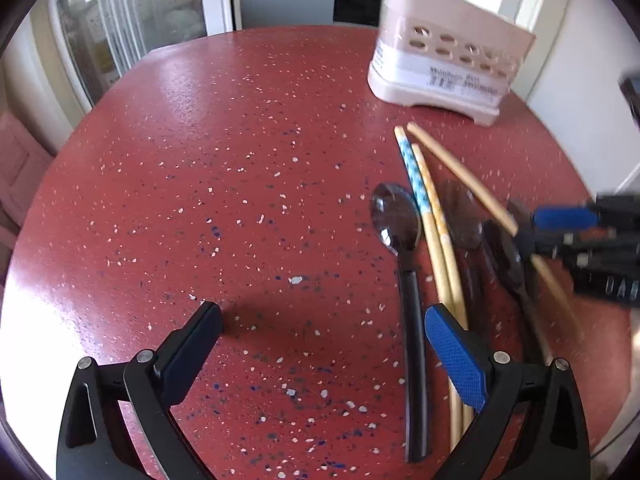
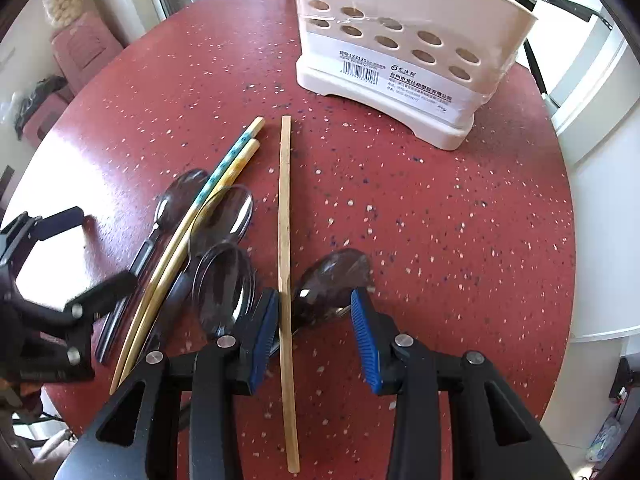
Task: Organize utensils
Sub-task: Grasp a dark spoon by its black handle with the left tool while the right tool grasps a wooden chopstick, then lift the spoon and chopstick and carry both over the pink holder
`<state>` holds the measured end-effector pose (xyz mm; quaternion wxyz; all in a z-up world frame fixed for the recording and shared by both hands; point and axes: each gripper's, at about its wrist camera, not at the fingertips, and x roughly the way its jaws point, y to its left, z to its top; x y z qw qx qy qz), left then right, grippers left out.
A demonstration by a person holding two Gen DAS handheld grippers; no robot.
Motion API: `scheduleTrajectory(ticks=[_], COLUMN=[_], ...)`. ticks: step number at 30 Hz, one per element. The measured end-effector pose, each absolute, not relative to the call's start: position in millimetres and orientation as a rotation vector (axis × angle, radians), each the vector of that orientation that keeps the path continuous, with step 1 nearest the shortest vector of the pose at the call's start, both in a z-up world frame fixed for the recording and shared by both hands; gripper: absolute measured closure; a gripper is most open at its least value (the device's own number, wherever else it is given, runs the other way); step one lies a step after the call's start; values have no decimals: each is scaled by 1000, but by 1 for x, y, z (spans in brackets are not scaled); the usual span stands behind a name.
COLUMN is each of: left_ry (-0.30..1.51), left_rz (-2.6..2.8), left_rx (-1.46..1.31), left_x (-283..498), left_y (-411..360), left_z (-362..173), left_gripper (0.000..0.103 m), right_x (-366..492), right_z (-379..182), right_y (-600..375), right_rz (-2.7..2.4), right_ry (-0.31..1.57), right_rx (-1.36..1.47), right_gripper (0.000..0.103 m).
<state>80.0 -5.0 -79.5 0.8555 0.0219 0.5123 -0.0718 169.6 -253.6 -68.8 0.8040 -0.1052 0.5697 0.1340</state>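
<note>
Your right hand-held gripper [image 2: 314,334]: jaws open, empty, straddling a plain chopstick [image 2: 285,240] on the worktop [image 2: 440,220]. Spoons [image 2: 224,280] at 9 o'clock; caddy [image 2: 400,48] at 12. Left hand-held gripper [image 1: 324,344]: wide open, empty.

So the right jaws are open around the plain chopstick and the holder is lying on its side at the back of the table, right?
Not quite. The holder stands upright, not on its side; the right wrist view shows it on its base. The rest holds: the right gripper has its jaws open around the plain chopstick, on the table.
</note>
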Motion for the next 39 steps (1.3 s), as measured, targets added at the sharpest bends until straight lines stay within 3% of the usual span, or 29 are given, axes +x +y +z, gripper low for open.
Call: scheduleTrajectory(ticks=[12, 21, 27, 29, 30, 31, 39], left_ry=[1092, 1161, 1221, 1237, 1239, 1238, 1134], left_rz=[-182, -234, -291, -311, -326, -333, -312], left_rx=[89, 129, 188, 198, 205, 217, 129], left_x=[99, 116, 121, 122, 122, 122, 102], left_y=[-13, -22, -41, -46, -48, -50, -43], left_z=[-79, -74, -68, -66, -65, -64, -58], left_gripper=[0, 1, 26, 34, 51, 61, 62], right_x=[214, 238, 235, 233, 223, 222, 203], right_z=[-66, -65, -62, -61, -62, -61, -49], right_y=[-231, -227, -203, -200, -199, -201, -232], right_rz=[281, 279, 307, 307, 310, 319, 386], right_ry=[1267, 1330, 1344, 1331, 1324, 1316, 1233], right_rx=[-254, -241, -255, -249, -241, -218, -39], right_gripper=[62, 72, 97, 97, 97, 97, 97])
